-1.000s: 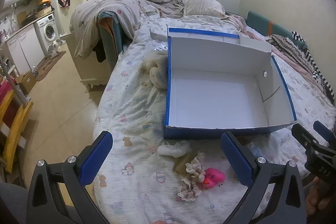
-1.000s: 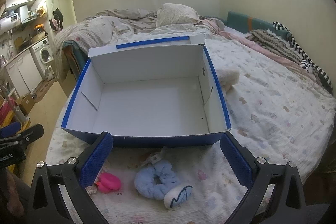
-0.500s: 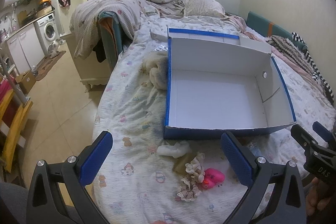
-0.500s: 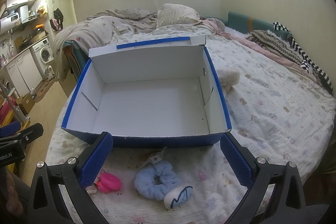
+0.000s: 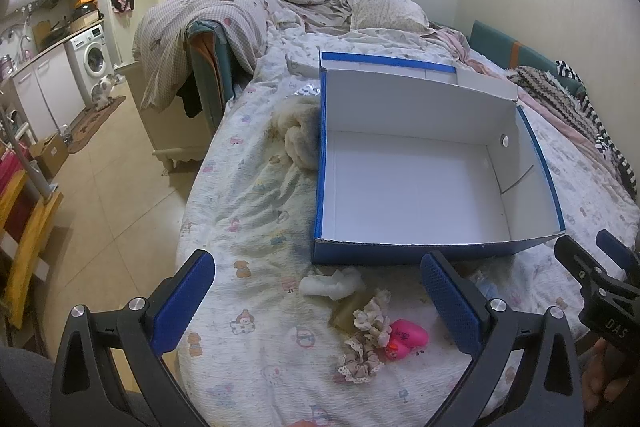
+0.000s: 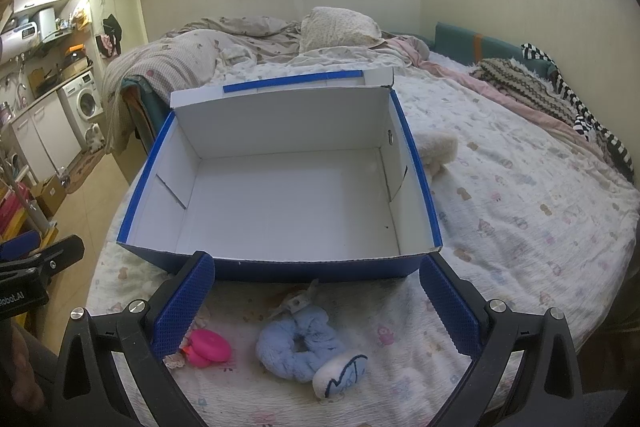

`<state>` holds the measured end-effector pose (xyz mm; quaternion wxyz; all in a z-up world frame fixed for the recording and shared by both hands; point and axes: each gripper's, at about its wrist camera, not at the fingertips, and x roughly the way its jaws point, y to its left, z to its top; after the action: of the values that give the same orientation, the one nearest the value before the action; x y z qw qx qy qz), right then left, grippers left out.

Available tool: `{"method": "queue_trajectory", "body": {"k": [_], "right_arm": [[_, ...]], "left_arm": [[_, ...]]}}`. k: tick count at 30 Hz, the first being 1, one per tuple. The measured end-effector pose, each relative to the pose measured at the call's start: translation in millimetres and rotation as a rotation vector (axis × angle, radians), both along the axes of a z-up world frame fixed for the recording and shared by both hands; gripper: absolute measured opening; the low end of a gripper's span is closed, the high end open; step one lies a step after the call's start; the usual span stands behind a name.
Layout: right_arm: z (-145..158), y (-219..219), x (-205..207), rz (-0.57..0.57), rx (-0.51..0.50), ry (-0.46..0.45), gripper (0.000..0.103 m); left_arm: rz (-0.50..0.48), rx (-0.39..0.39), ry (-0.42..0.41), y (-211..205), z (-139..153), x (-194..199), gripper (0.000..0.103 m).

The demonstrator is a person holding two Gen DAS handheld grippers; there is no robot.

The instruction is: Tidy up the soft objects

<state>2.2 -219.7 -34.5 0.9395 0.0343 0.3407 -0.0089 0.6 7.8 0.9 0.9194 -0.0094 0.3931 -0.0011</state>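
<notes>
So the soft stuff was all sitting on the bedsheet (image 6: pixel 520 211) just in front of the blue box (image 6: pixel 280 187), which had nothing in it yet. From my right tongs' camera the blue scrunchie (image 6: pixel 298 343) was at about 6 o'clock from the box, with a little white plush (image 6: pixel 340 375) touching it at its 5 o'clock and the pink squishy toy (image 6: pixel 208 347) off at its 9 o'clock. From the left camera there was also a beige lace scrunchie (image 5: pixel 366 343) right against the pink one, and a white crumpled cloth (image 5: pixel 330 283) at its 11 o'clock, nearer the box wall.

My guess was all of it would be feather-light and squashy, nothing fragile, nothing slippery. The scrunchie looked easiest: pinch across one side of the ring and it should bunch up and hold. The lace one seemed floppy, so I'd have grabbed its thick middle.

Both tongs were spread wide with nothing between them. My right gripper (image 6: pixel 316 307) hovered over the scrunchie, pointing toward the box, and my left gripper (image 5: pixel 316 303) was level beside it, over the lace pile.
</notes>
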Motion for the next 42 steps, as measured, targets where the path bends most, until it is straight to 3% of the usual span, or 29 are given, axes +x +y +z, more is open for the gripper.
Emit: {"method": "queue_trajectory", "body": {"k": [28, 32, 35, 41, 42], "right_arm": [[2.9, -9.8, -0.5, -0.023, 0.025, 0.003, 0.103], [-0.8, -30.4, -2.0, -0.070, 0.087, 0.038, 0.103], [-10.2, -42.8, 1.5, -0.113, 0.102, 0.093, 0.103], [-26.4, -48.0, 12.2, -0.141, 0.149, 0.188, 0.103], [-27.9, -46.9, 12.6, -0.138, 0.143, 0.193, 0.103]], "left_arm": [[0.027, 0.007, 0.020, 8.0, -4.4, 2.8, 0.103], [0.113, 0.002, 0.077, 31.1, -15.4, 7.5, 0.103], [0.152, 0.022, 0.187, 42.7, -34.5, 17.5, 0.103], [0.121, -0.051, 0.380, 43.7, -74.7, 26.6, 0.102], [0.095, -0.069, 0.433, 37.7, -84.9, 27.4, 0.096]]}}
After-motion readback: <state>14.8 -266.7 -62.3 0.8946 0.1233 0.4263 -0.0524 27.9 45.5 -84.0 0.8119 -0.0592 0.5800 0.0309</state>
